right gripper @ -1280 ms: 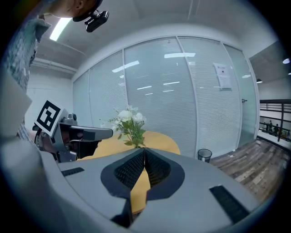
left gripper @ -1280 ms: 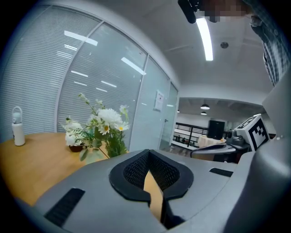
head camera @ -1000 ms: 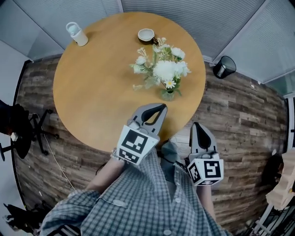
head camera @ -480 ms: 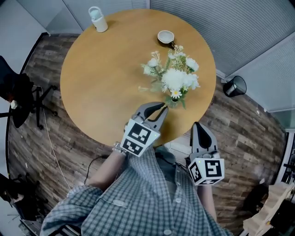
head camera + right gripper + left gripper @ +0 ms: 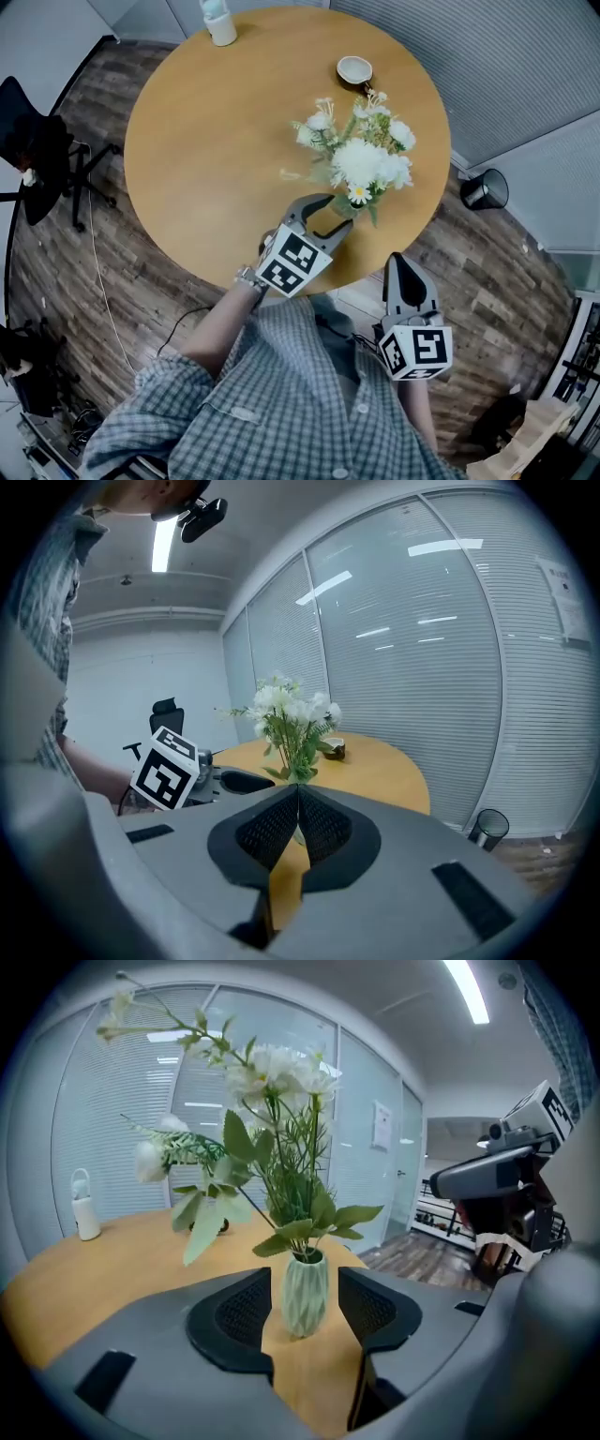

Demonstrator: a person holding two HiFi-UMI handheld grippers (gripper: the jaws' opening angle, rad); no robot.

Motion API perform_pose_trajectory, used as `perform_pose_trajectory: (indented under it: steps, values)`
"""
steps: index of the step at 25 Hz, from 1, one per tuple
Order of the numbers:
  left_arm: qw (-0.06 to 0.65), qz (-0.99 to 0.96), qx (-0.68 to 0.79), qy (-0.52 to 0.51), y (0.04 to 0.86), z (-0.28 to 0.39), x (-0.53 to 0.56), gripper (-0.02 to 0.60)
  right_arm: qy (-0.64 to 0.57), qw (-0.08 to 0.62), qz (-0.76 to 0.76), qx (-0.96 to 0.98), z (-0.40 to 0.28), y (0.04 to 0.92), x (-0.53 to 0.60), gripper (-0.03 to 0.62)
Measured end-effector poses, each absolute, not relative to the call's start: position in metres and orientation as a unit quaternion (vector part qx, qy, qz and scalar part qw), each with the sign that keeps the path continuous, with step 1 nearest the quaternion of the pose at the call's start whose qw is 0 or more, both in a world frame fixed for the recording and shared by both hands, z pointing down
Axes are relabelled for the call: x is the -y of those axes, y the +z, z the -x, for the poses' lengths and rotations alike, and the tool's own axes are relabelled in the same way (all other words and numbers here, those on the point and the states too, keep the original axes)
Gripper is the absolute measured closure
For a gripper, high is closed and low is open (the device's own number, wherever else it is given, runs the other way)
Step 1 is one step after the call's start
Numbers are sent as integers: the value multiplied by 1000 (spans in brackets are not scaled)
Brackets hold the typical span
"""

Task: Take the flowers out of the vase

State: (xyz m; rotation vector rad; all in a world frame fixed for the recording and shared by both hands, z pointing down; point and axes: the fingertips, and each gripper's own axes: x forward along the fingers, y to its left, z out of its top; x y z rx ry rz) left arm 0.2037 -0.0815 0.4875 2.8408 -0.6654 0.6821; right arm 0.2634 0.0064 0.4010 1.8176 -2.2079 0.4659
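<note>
White flowers [image 5: 361, 161], green-leaved, are held in a ribbed pale-green vase [image 5: 306, 1297].
It is framed, untouched, between the just-opened, spread jaws of the left hand-held gripper [image 5: 330, 216].

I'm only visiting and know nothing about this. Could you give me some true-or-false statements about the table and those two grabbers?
The flowers stand in the vase. True.
The left gripper is clamped on the vase. False: its jaws have just been opening and stand apart, the vase in the gap, untouched.
The right gripper's jaws are together. True.
The table is square. False: it is round.
A cup sits on the table. True.
</note>
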Motion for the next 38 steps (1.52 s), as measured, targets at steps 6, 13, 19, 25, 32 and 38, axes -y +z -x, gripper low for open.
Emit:
perform_pose_trajectory:
  steps: [6, 13, 19, 25, 32, 38]
  values:
    - [65, -941, 239, 229, 507, -219, 90, 333, 164, 129, -619, 757, -271, 407, -7, 585]
    - [67, -939, 248, 229, 519, -234, 93, 311, 175, 133, -622, 751, -279, 416, -9, 585]
    - [45, -932, 265, 244, 524, -234, 94, 352, 179, 138, -619, 752, -279, 422, -8, 585]
    - [33, -931, 268, 247, 526, -234, 93, 356, 185, 123, -609, 762, -281, 423, 1, 585]
    - [35, -934, 265, 238, 525, -234, 93, 357, 141, 183, -566, 791, -277, 432, 25, 582]
    - [38, -932, 267, 242, 526, -235, 93, 359, 136, 199, -526, 816, -259, 445, 52, 464]
